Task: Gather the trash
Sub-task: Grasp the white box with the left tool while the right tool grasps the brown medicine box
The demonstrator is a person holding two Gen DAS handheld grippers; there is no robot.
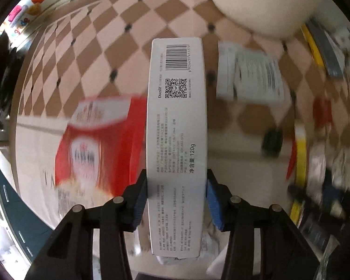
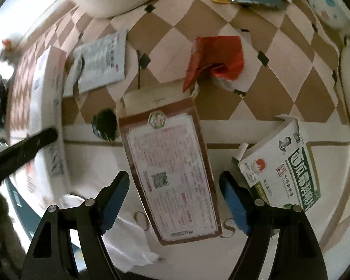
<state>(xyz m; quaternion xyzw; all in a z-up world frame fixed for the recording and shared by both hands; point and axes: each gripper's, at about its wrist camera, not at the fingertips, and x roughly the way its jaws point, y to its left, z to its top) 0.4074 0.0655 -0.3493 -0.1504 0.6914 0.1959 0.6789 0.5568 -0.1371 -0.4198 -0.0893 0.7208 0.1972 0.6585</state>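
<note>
i'm gripping the long white toothpaste box [image 1: 176, 144] with my left gripper [image 1: 176, 200], its blue pads pressing both narrow sides near the lower middle of the frame, the barcode end pointing away toward the top. my right gripper [image 2: 175, 200] is standing open, its pads on either side of the brown-bordered carton [image 2: 172, 172] at the lower centre but not touching it.

to do this step well, i'm thinking i should be keeping the white box squeezed evenly so it isn't pivoting, and lowering the right gripper straight over the carton's long edges before closing, since the carton is lying slightly skewed.

further out, the green and white medicine box [image 2: 284, 170] is lying at the lower right with its flap open; what is inside i cannot tell. beyond, the torn red box [image 2: 214, 63] is gaping open at the upper centre, and a white leaflet packet [image 2: 102, 63] is lying at the upper left on the checkered cloth [image 2: 280, 53]. no trash bin is showing in either view.
</note>
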